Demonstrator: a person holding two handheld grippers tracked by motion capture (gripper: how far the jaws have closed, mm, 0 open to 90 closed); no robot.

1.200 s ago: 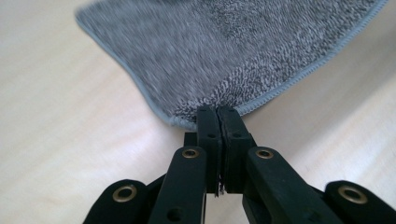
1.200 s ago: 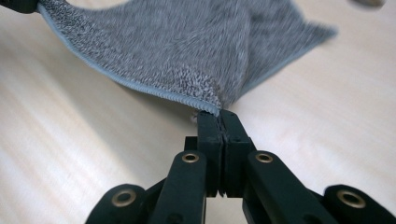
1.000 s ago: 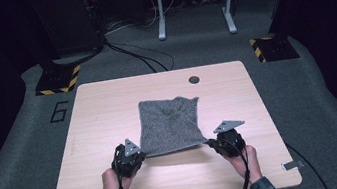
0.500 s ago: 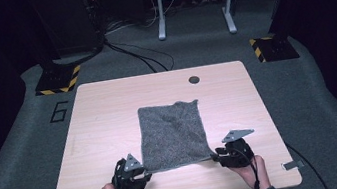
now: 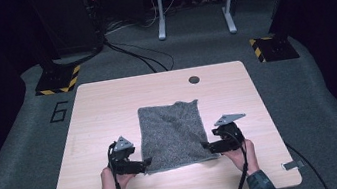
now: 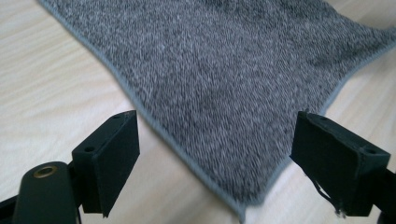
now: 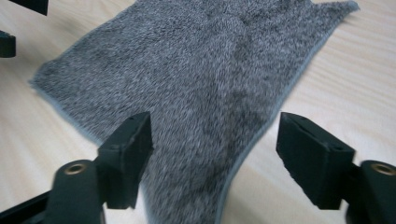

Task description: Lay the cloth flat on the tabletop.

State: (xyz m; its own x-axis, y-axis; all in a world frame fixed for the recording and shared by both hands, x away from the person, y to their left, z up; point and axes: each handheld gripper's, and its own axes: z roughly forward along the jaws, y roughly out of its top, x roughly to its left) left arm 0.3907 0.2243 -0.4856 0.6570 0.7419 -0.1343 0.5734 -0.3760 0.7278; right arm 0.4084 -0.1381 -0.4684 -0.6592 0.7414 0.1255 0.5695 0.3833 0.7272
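Grey towel (image 5: 174,134) lies spread flat on the wooden surface (image 5: 103,109), slightly rumpled toward its far edge. Your left tongs (image 5: 142,164) sit at its near left corner, jaws wide apart, the corner between them and ungripped. Your right tongs (image 5: 206,145) sit at the near right corner, equally wide, holding nothing.

Black left gripper (image 5: 142,164) and right gripper (image 5: 206,145), grey three-cornered plates, trailing black cables.
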